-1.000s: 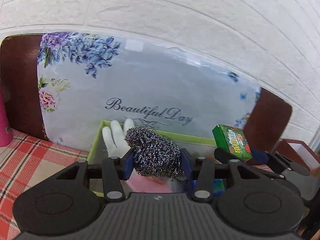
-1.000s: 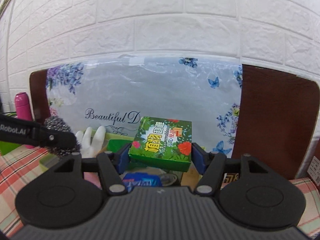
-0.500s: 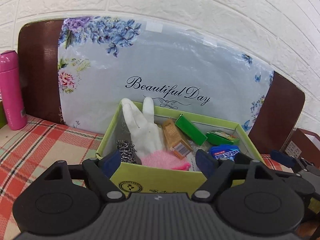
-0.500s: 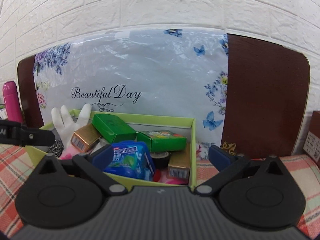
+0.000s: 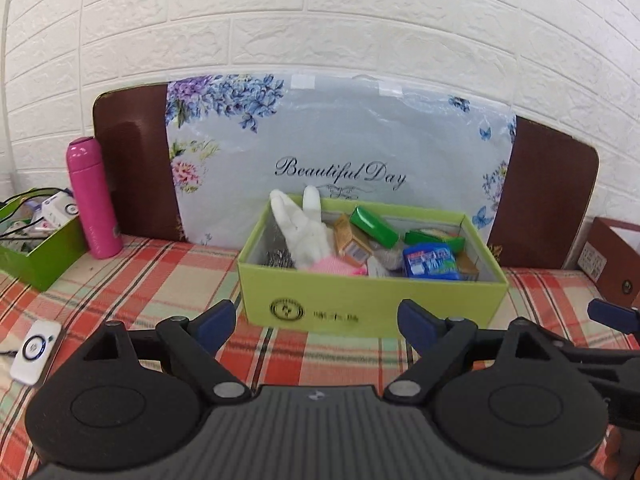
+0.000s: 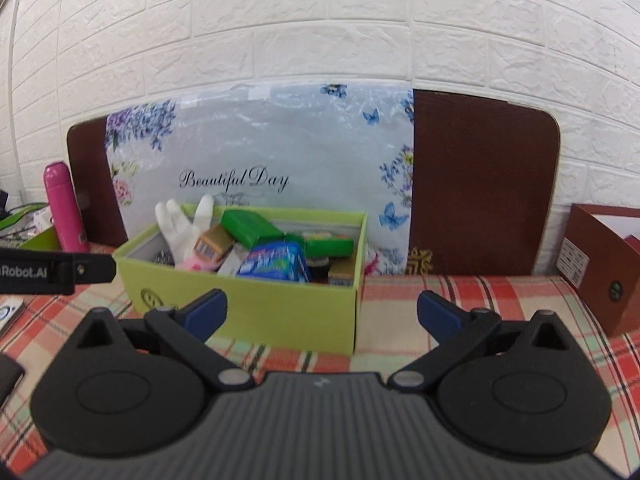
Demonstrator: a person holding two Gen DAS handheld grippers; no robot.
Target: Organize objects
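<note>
A lime-green box (image 5: 372, 308) stands on the plaid cloth and holds several items. A steel scourer (image 5: 280, 258) lies in its left corner beside a white glove (image 5: 304, 232). A green leaf-print carton (image 5: 436, 237) lies at the back right, above a blue packet (image 5: 430, 260). My left gripper (image 5: 318, 320) hovers in front of the box, its jaws opening with nothing between them. My right gripper (image 6: 322, 310) stands open and empty before the same box (image 6: 256, 308). In that view the scourer (image 6: 164, 257) and the carton (image 6: 326, 244) rest inside.
A pink bottle (image 5: 94, 200) and a darker green tray (image 5: 40, 256) of cables stand at the left. A white device (image 5: 34, 350) lies on the cloth near me. A brown box (image 6: 600, 268) sits at the right. A floral board (image 5: 340, 152) leans on the wall behind.
The left gripper let go of the scourer and the right let go of the green carton; both now lie in the box. Both grippers opened wide and drew back from the box.
</note>
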